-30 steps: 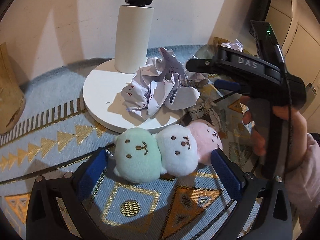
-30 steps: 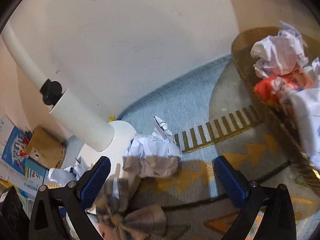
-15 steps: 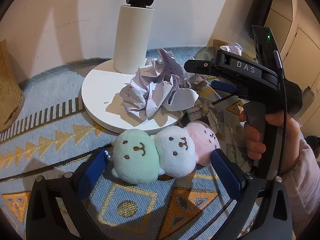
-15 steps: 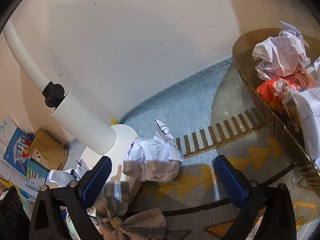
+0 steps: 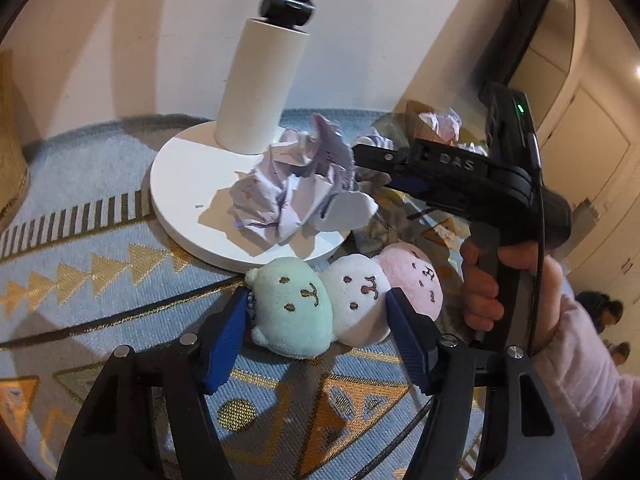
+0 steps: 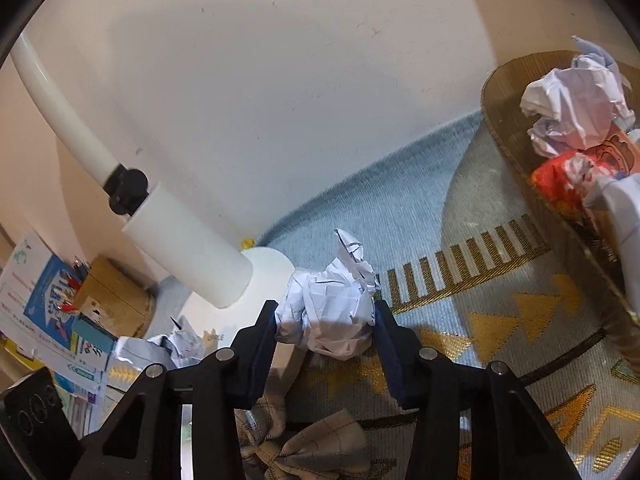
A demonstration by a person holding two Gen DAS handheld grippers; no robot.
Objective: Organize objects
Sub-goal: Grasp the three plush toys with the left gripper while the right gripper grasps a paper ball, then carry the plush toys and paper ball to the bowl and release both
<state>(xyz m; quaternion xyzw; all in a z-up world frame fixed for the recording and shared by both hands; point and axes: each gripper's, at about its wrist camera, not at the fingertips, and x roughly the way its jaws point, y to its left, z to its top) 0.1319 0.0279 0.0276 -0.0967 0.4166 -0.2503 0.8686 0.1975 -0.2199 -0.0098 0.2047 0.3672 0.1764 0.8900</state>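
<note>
We're on a blue rug with gold triangles, white wall behind. Our left gripper pinches the plush toy, green and white heads between its pads, beside the lamp base. Our right gripper, marked "DAS", is clamped on a paper ball; basket at right.

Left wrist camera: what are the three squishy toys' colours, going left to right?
Green plush → white plush → pink plush. The left claw is squeezing the green and white ones.
</note>
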